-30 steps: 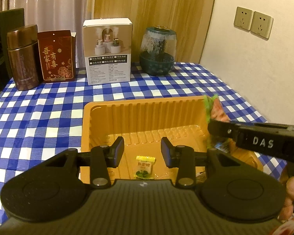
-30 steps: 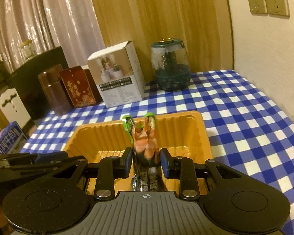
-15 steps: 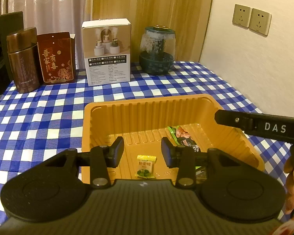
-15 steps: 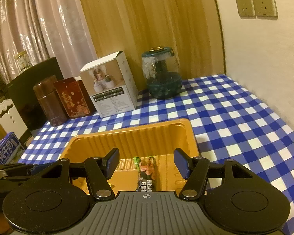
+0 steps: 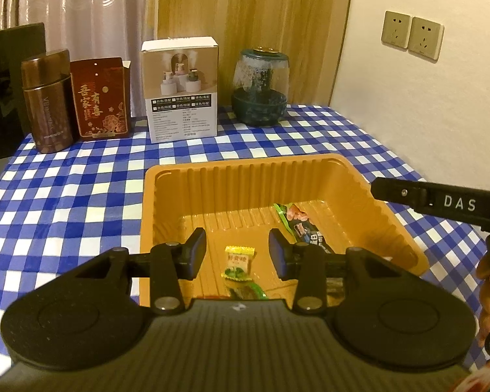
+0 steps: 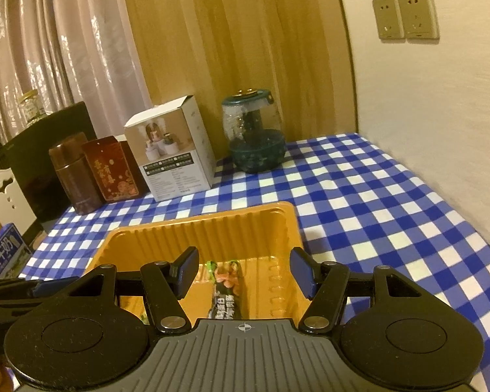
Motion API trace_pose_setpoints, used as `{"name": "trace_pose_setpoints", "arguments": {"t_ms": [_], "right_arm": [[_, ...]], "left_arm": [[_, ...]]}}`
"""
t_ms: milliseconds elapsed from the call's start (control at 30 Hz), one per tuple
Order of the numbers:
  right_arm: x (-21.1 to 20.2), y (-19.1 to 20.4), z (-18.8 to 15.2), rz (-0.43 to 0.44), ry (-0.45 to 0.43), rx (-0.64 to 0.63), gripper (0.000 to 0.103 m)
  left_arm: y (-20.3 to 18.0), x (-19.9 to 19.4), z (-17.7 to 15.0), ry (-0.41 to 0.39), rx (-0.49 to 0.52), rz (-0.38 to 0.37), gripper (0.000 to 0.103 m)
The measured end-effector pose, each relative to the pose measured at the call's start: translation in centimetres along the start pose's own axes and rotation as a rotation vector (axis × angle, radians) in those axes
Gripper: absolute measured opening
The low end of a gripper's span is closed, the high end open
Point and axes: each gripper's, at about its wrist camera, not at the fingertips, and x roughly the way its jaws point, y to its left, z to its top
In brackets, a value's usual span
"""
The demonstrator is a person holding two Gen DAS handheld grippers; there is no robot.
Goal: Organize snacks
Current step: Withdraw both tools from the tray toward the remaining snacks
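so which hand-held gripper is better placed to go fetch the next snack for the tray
Right, probably. The right hand-held gripper stands open and empty above the snack packet lying in the orange tray, free to leave. The left hand-held gripper hangs low inside the tray over the yellow candy.

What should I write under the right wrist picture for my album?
Right gripper jaws open above a snack packet lying in the orange tray on a checked tablecloth.

My table (image 5: 81, 176) wears a blue-and-white checked cloth; the orange tray (image 5: 166, 196) sits on it nearest me; along the far edge stand a brown canister (image 5: 47, 104), a red box (image 5: 99, 98), a white carton (image 5: 181, 88) and a glass jar (image 5: 260, 88).
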Motion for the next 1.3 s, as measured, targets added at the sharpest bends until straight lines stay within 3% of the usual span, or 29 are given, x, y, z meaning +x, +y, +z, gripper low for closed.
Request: {"name": "trace_pose_setpoints", "arguments": {"t_ms": [533,800,1033,1300], "right_arm": [[-7.6,-2.2,-3.9,-0.056,0.009,0.015,0.064],[-9.7,-1.4,-7.3,-0.051,0.074,-0.028,0.064],[-9.7,-0.6,-9.6,-0.031,0.135,-0.061,0.064],[-8.7,-0.2,-9.7,-0.024,0.157,-0.057,0.064]], "left_arm": [[-0.9,-7.1,-5.1,-0.047,-0.018,-0.022,0.049],[-1.2,-9.2,-8.6,0.005,0.002,-0.06,0.049],[-2.3,-9.2,-11.0,0.054,0.057,-0.087,0.049],[-2.5,-7.4,-11.5,0.097,0.018,-0.101,0.048]]}}
